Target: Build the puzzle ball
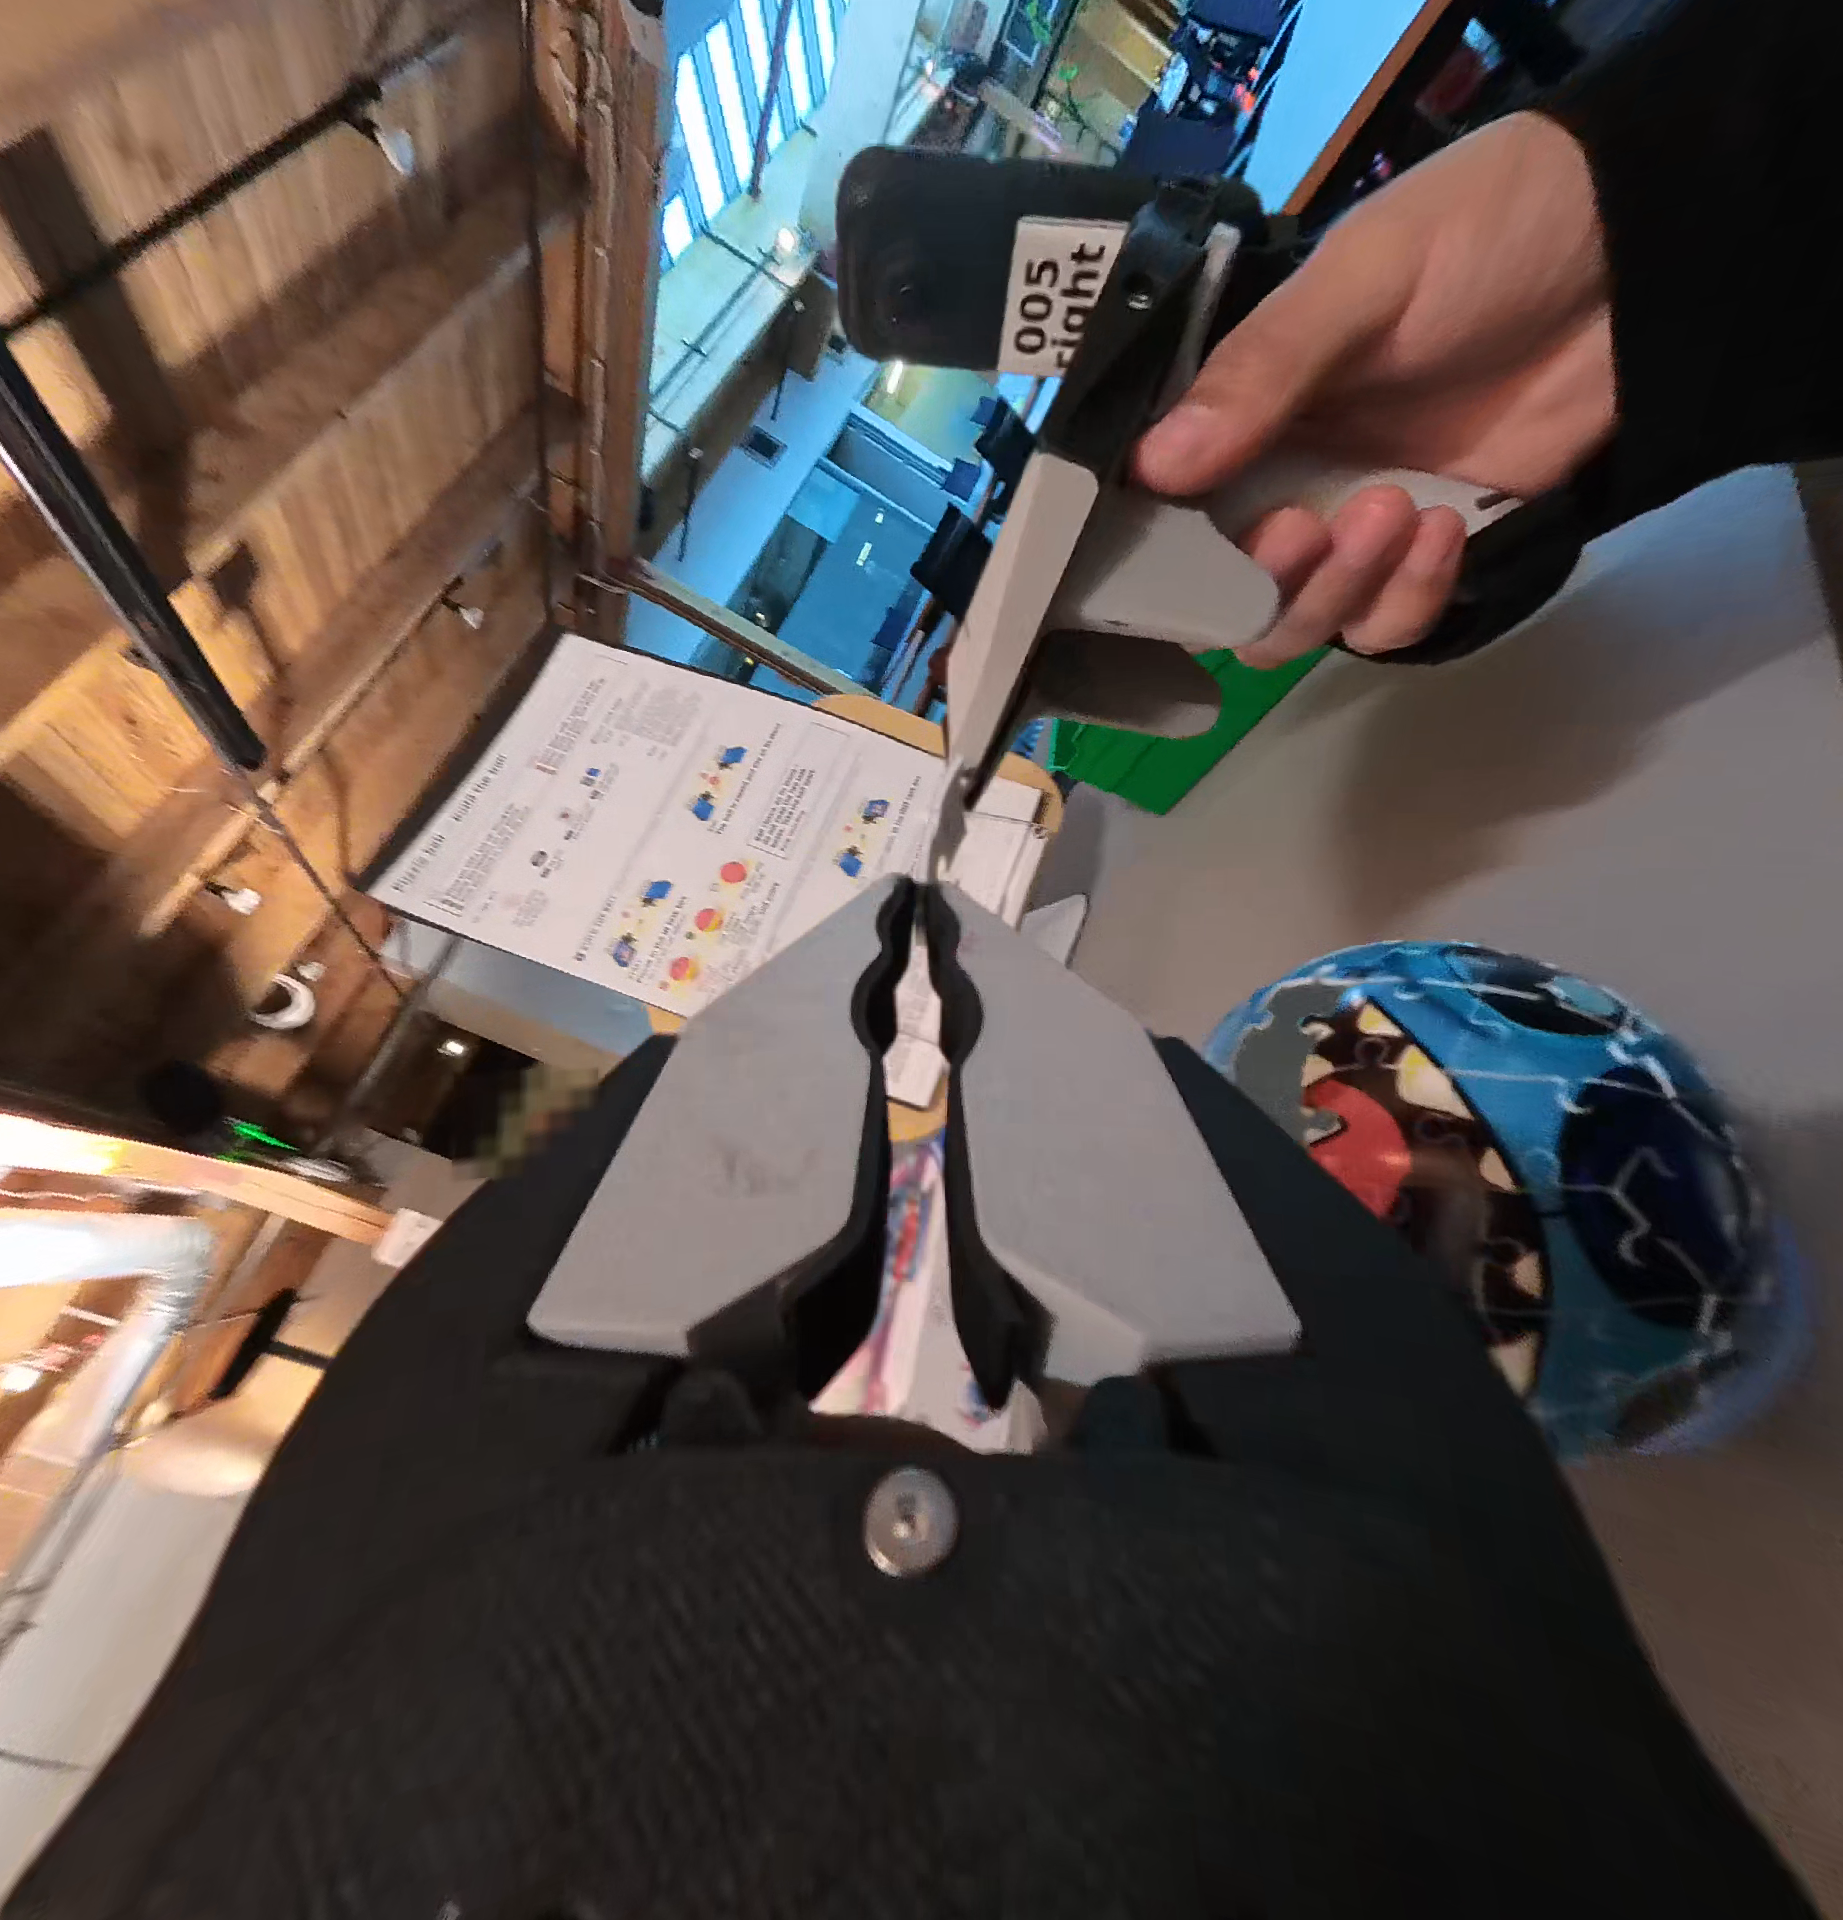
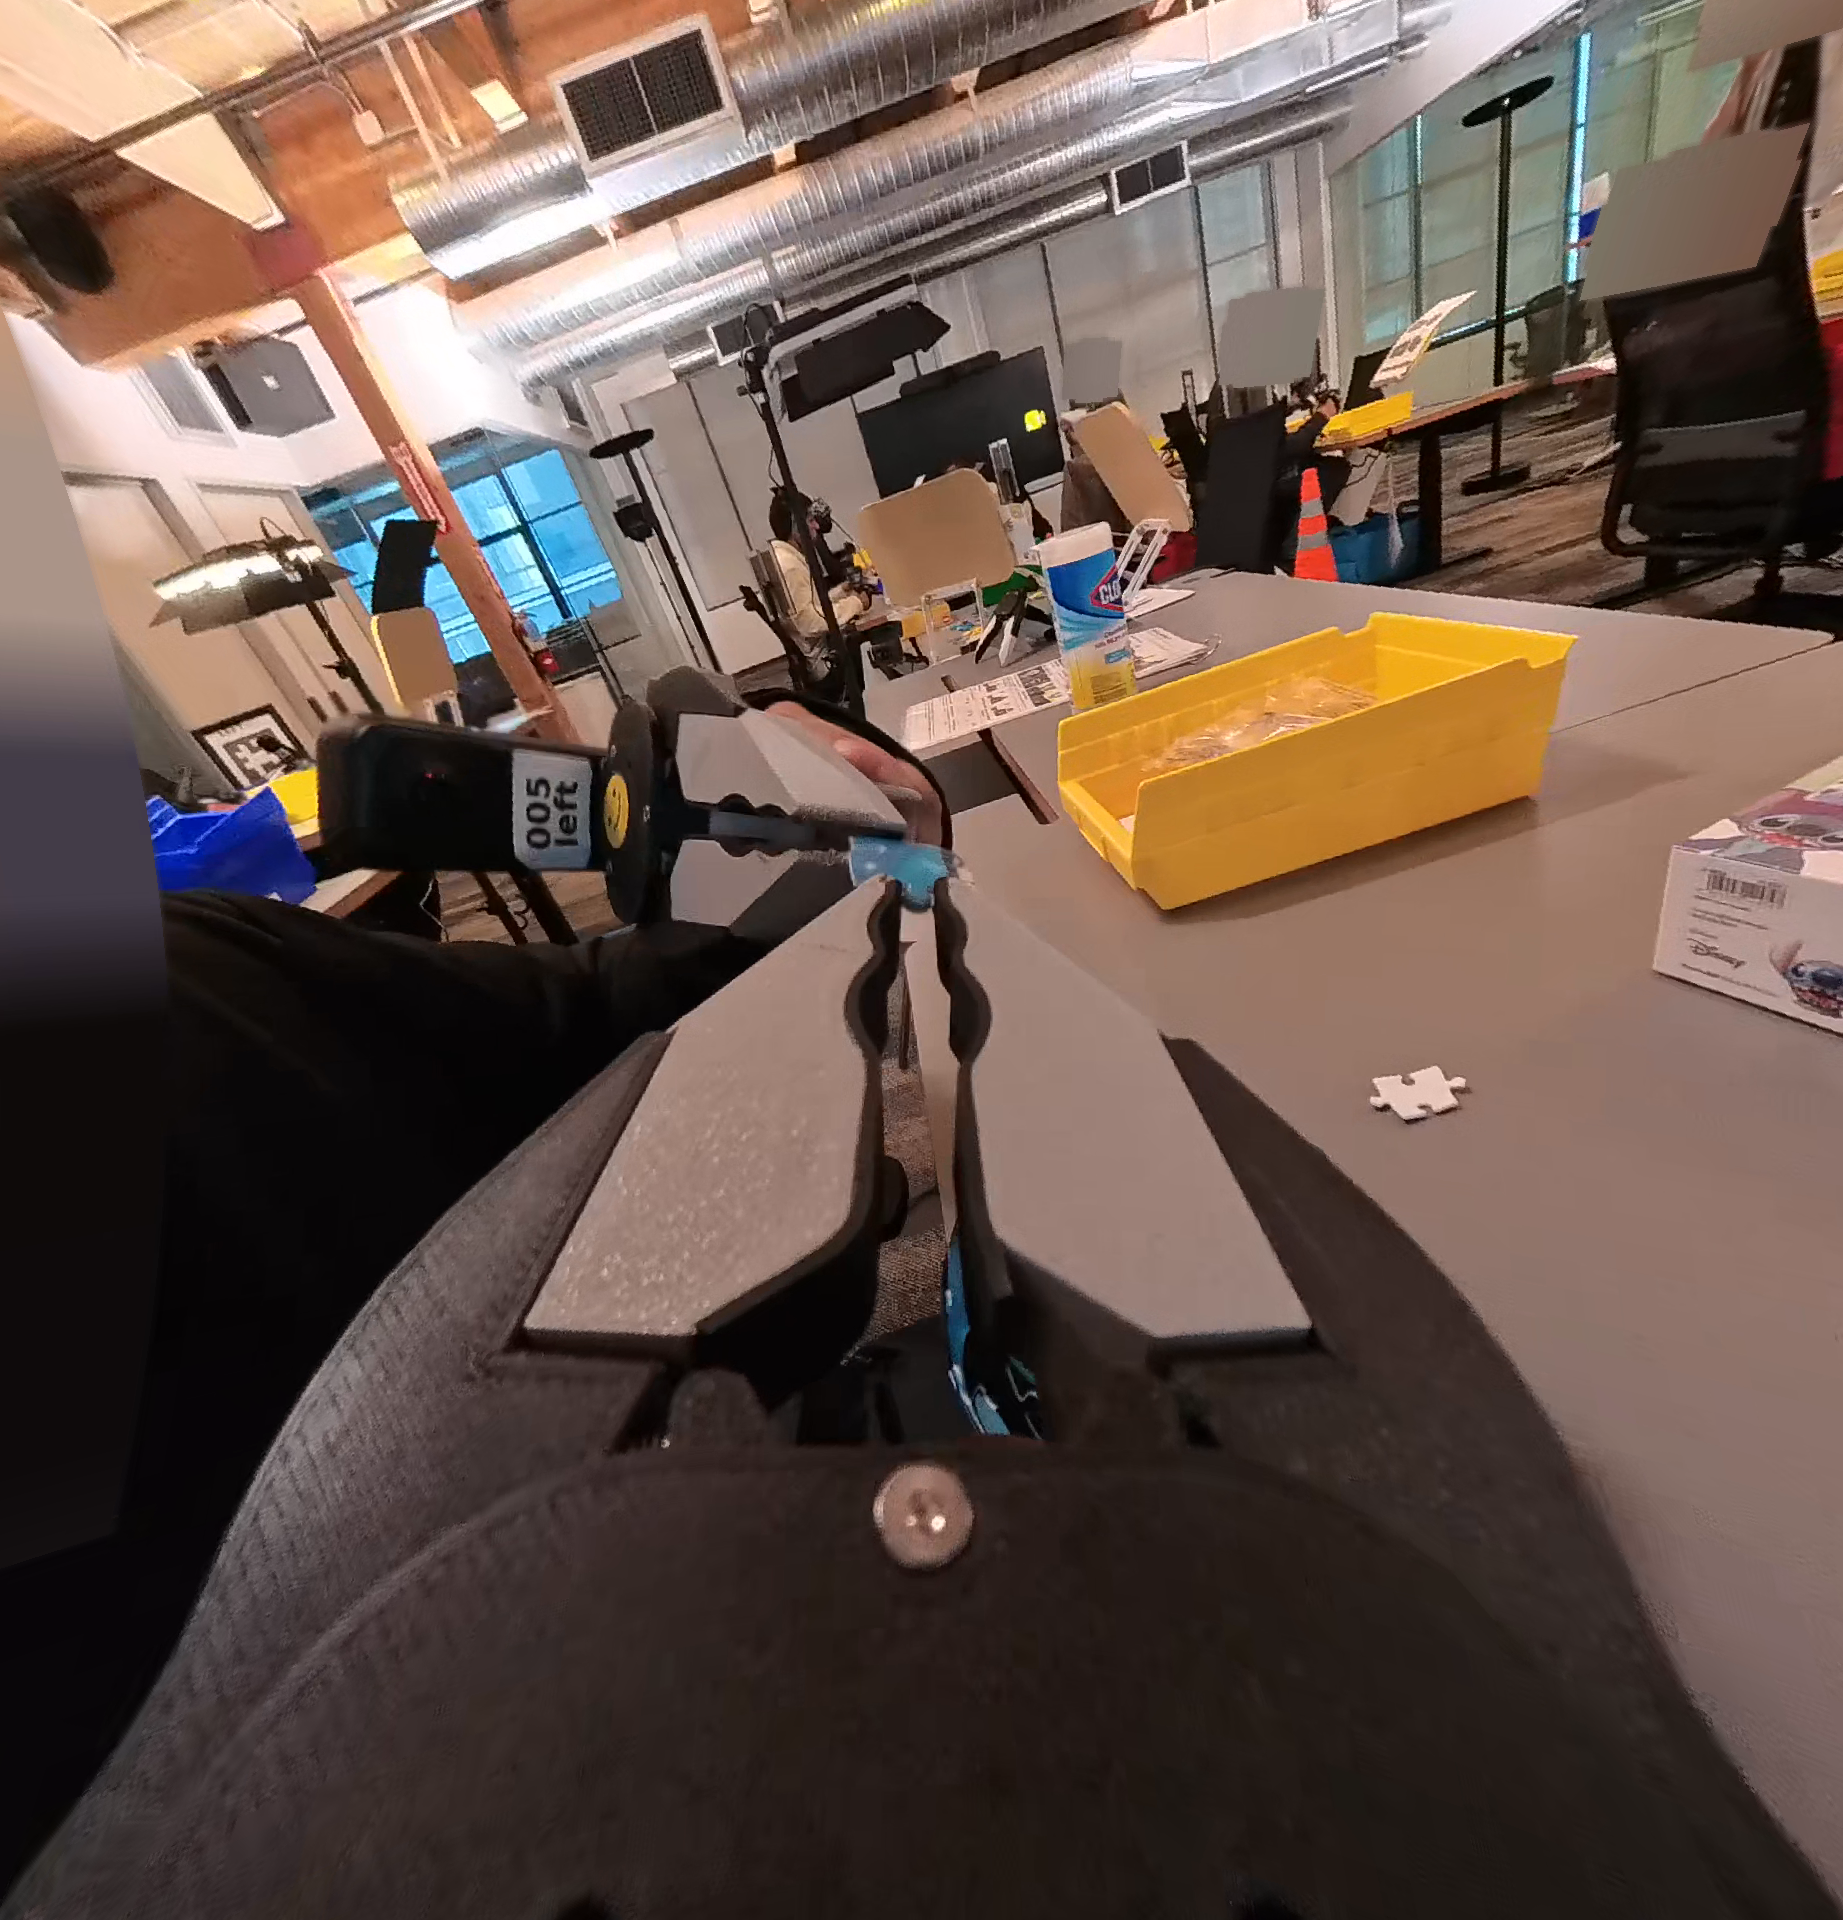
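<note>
A small blue puzzle piece [image 2: 901,864] hangs in the air between both grippers; in the left wrist view it shows edge-on with its white back [image 1: 946,831]. My left gripper [image 1: 915,896] is shut on one edge of it. My right gripper [image 2: 919,902] is shut on the other edge. Each gripper also shows in the other's view, the right one [image 1: 967,784] held by a hand and the left one [image 2: 896,834]. The partly built blue puzzle ball [image 1: 1519,1174], with open gaps, sits on the table to the right. A loose white-side-up piece [image 2: 1419,1091] lies on the table.
A yellow bin [image 2: 1312,821] with bagged pieces stands on the grey table [image 2: 1519,1351]. A puzzle box [image 2: 1790,914] is at the right edge and a wipes canister [image 2: 1091,613] stands behind the bin. A printed instruction sheet [image 1: 647,831] stands behind the grippers. Left and right tips are no more than a few centimetres apart. From either gripper's tips it is about 30 cm to the loose white-side-up piece [image 2: 1419,1091].
</note>
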Action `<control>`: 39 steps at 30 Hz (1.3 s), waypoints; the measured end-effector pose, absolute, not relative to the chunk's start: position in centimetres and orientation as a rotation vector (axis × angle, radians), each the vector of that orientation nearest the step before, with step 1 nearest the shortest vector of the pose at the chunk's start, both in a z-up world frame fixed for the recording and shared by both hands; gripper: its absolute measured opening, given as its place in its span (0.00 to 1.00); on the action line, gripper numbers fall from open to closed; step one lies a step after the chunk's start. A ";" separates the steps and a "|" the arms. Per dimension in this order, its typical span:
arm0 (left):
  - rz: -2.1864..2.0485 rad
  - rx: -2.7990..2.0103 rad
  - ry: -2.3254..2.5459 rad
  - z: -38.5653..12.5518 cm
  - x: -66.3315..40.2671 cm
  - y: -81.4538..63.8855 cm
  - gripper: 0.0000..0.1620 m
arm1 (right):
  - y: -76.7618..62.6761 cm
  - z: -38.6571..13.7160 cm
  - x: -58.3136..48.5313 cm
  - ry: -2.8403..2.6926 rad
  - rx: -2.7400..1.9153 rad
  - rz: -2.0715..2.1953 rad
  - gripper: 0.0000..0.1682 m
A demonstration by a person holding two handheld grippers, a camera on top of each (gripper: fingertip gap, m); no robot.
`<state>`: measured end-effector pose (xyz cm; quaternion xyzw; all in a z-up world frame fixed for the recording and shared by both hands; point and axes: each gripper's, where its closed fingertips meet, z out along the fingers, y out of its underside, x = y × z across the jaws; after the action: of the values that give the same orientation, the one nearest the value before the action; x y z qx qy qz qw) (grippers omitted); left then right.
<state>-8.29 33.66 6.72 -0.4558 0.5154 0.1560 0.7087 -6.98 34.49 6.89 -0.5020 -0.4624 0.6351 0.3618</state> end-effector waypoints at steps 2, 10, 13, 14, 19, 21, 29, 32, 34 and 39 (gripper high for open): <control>0.431 -0.959 1.155 6.6 -8.4 33.8 0.00 | 34.5 6.7 -7.1 -1.192 -1.292 1.642 0.02; 0.597 -0.691 1.173 5.9 -8.2 32.6 0.00 | 33.3 5.9 -7.0 -1.280 -1.186 1.569 0.01; 0.575 -0.681 1.179 5.1 -8.2 32.9 0.00 | 33.5 5.2 -6.9 -1.321 -1.117 1.447 0.01; 0.563 -0.687 1.174 4.8 -8.3 33.1 0.00 | 33.5 5.0 -6.9 -1.330 -1.097 1.413 0.01; 0.514 -0.743 1.150 3.6 -9.1 34.0 0.02 | 34.5 3.9 -7.2 -1.334 -1.053 1.321 0.01; 0.488 -0.765 1.151 3.2 -9.7 33.9 0.04 | 34.7 3.6 -7.2 -1.348 -1.039 1.327 0.01; 0.436 -0.946 1.031 2.2 -15.4 33.8 0.00 | 35.3 0.5 -7.2 -1.481 -0.953 1.203 0.01; 0.444 -0.985 1.024 0.7 -16.0 34.1 0.00 | 35.0 0.0 -7.4 -1.526 -0.894 1.163 0.01; 0.443 -1.008 1.025 -0.2 -16.1 34.2 0.00 | 34.7 -0.4 -7.7 -1.561 -0.859 1.133 0.01; 0.392 -1.026 1.023 -1.2 -15.6 34.1 0.00 | 34.6 -1.4 -8.6 -1.607 -0.849 1.088 0.01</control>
<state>-15.62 34.14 -1.19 -0.4662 0.4650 0.1781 0.7312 -8.56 34.61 -1.38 -0.3495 -0.6615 0.4479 0.4896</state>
